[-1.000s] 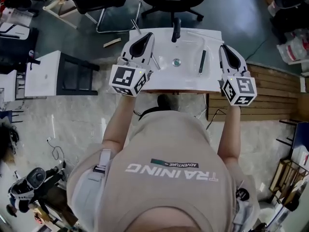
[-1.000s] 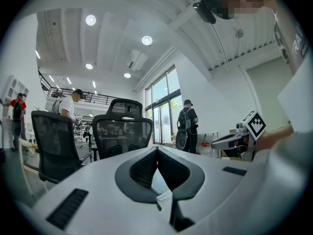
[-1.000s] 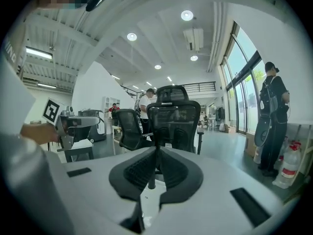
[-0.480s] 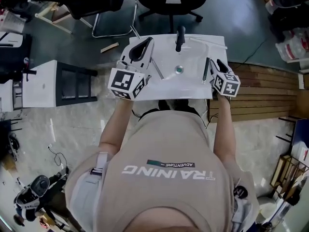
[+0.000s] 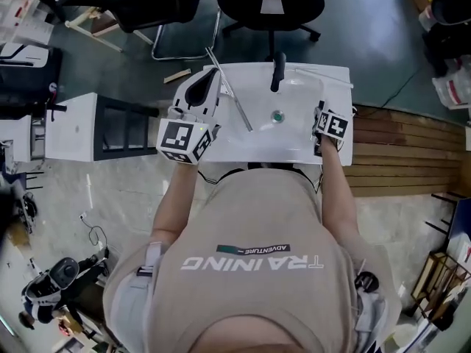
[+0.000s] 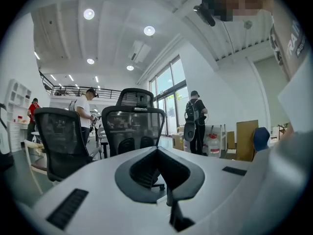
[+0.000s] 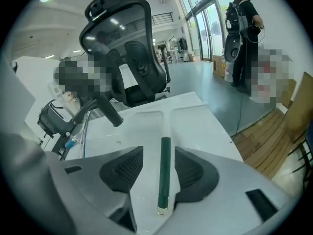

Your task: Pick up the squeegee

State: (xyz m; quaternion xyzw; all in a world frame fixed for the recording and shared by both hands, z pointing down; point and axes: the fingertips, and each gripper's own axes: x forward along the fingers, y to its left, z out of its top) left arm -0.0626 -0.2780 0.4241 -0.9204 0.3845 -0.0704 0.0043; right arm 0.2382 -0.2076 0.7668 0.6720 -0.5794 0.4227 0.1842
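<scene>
right gripper (image 5: 321, 118) just dropped to the sink (image 5: 294, 151), centre right. its jaws are opening around the green squeegee (image 7: 165, 163), which lies flat on the sink, not clamped yet. left gripper (image 5: 206, 85) jaws together, empty.

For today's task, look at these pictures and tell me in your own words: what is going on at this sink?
A person stands at a white sink with a gripper in each hand. The right gripper is down at the sink's right side, its jaws opening. The squeegee lies on the sink with its dark green handle between them, not yet gripped. The left gripper, jaws together and empty, is held over the sink's left edge.
</scene>
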